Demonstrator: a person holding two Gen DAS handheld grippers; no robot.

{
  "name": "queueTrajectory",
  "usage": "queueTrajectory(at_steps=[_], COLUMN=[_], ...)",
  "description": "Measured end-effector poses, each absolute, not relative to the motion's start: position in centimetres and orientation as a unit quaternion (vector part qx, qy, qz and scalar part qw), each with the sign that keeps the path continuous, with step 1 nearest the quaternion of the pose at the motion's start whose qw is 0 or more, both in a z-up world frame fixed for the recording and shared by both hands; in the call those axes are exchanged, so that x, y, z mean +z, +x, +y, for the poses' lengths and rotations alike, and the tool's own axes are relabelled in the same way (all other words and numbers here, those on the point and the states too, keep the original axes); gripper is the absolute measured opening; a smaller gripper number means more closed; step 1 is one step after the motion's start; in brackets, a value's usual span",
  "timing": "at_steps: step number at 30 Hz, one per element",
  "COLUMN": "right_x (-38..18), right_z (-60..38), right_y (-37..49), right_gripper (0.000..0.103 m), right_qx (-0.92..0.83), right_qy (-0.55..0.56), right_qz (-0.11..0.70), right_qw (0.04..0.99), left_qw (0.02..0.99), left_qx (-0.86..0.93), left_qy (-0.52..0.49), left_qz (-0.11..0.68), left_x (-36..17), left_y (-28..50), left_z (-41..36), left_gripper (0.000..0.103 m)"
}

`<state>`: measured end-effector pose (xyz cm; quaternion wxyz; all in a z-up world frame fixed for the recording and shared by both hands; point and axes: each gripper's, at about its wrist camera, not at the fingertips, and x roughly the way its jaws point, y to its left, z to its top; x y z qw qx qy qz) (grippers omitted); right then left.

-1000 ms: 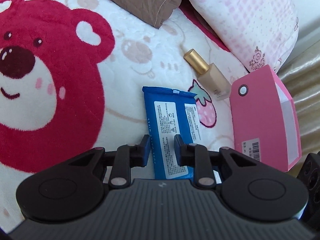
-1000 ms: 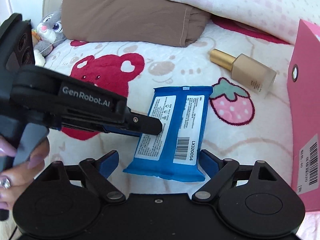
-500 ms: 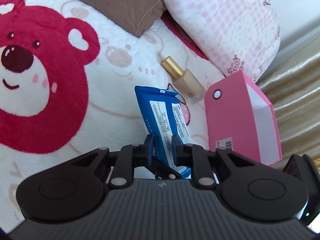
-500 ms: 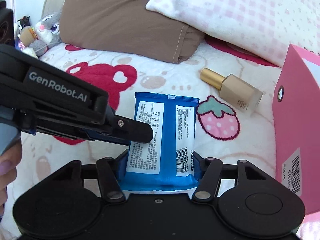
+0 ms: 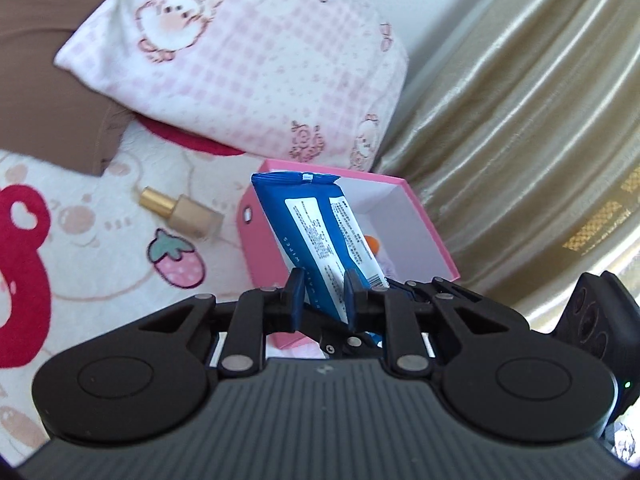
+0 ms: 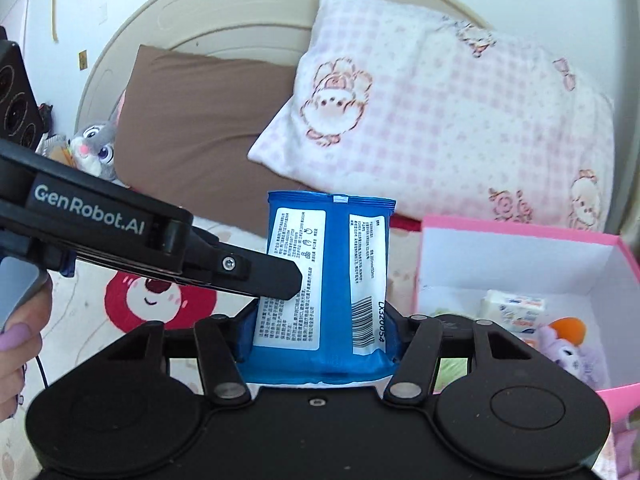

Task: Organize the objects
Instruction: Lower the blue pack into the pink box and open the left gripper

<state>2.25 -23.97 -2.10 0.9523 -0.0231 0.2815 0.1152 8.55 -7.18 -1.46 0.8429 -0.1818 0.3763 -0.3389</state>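
Left gripper [image 5: 323,295]: jaws narrow, pinching the wipes pack [image 5: 320,232].
Right gripper [image 6: 320,332]: jaws clamped across the pack's lower end.
Wipes pack: lifted off the bed [image 5: 100,272], upright, beside the pink box [image 6: 520,236].
Done: small items already inside the box.
Left: pack unplaced; foundation bottle [image 5: 182,213] on the bed.

The wipes pack [image 6: 326,280] is blue with white printed labels. The box [image 5: 256,236] is pink outside, white inside. The bottle [image 5: 182,213] is beige, gold-capped. The pillow [image 6: 440,120] wears pink-and-white checks; the bedspread [image 5: 100,248] is cream with a pink strawberry.
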Motion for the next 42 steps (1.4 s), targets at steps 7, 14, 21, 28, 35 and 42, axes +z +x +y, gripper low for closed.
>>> queueTrajectory(at_steps=[7,14,21,28,35,42], right_x=[-1.3,-2.8,-5.3,-7.5,-10.8,-11.7], right_z=[-29.1,-33.1,-37.1,-38.3,-38.8,-37.7], right_y=[1.7,3.6,7.0,10.8,12.8,12.4], right_gripper=[0.063,0.063,0.063,0.063,0.063,0.068], right_qx=[0.056,0.029,0.025,0.040,0.029,0.029], right_qy=[-0.029,0.009,0.047,0.048,0.057,0.010], right_qz=[0.270,0.348,0.461,0.494,0.501,0.475], right_qw=[0.961,0.937,0.886,0.867,0.863,0.879], left_qw=[0.827,0.790,0.730,0.730,0.742,0.770], left_qx=[-0.382,-0.383,-0.370,-0.338,-0.314,-0.314], left_qy=[-0.139,-0.155,-0.205,-0.198,-0.173,-0.128], left_qz=[0.387,0.453,0.537,0.560,0.566,0.541], left_x=[0.9,-1.2,-6.0,-8.5,-10.7,-10.5], left_y=[10.2,12.9,16.8,19.7,21.1,20.7], left_z=[-14.4,-18.8,-21.9,-23.8,-25.8,-26.4], left_gripper=[0.019,0.020,0.023,0.024,0.024,0.024])
